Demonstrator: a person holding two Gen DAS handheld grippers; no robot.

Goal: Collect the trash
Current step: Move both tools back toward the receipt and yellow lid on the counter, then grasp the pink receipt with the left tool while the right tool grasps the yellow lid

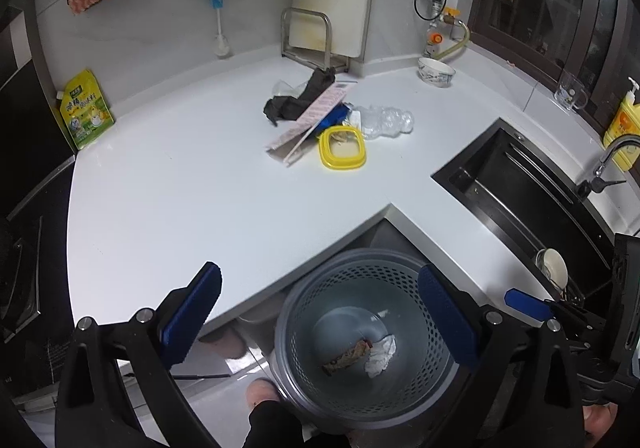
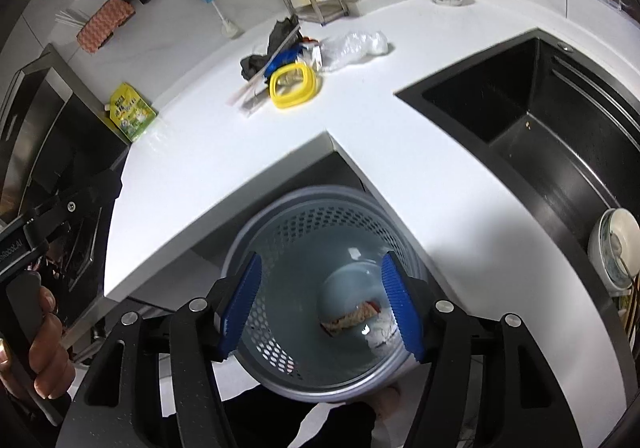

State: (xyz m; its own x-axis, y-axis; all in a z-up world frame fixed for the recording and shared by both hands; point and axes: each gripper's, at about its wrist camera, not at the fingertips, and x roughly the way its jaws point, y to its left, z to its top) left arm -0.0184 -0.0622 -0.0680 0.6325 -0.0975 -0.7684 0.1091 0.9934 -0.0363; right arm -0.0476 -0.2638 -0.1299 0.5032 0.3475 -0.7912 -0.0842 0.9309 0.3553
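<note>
1. Left wrist view: the left tongs [image 1: 320, 312] stand spread to their widest, nothing between the blue pads; they hang over the grey perforated bin [image 1: 362, 332] on the floor, in the notch of the white tabletop [image 1: 180, 207].
2. Right wrist view: the right tongs [image 2: 320, 304] are partly open and also empty, poised above the same bin [image 2: 320, 312].
3. Bin contents: a brownish wrapper [image 1: 346, 358] and a crumpled white tissue [image 1: 380, 356] lie on the bottom, touching each other.
4. Remaining trash, read left to right across the tabletop: a black crumpled bag [image 1: 300, 99], a pink-and-white flat carton [image 1: 306, 123] leaning across the heap, a yellow-rimmed lid [image 1: 342, 147] in front, and a crushed clear plastic bottle [image 1: 386, 119] at the right end. All sit in one overlapping pile, well apart from the bin.
5. Judgement: the drop appears complete; the step in hand is the return to the pile.
6. Recommendation: send each set of tongs to a separate end of the heap. Take an outer, free-lying piece first, such as the bottle or lid. Grip it across its narrow side, and keep the pads clear of neighbouring items so nothing is dragged off the edge.
</note>
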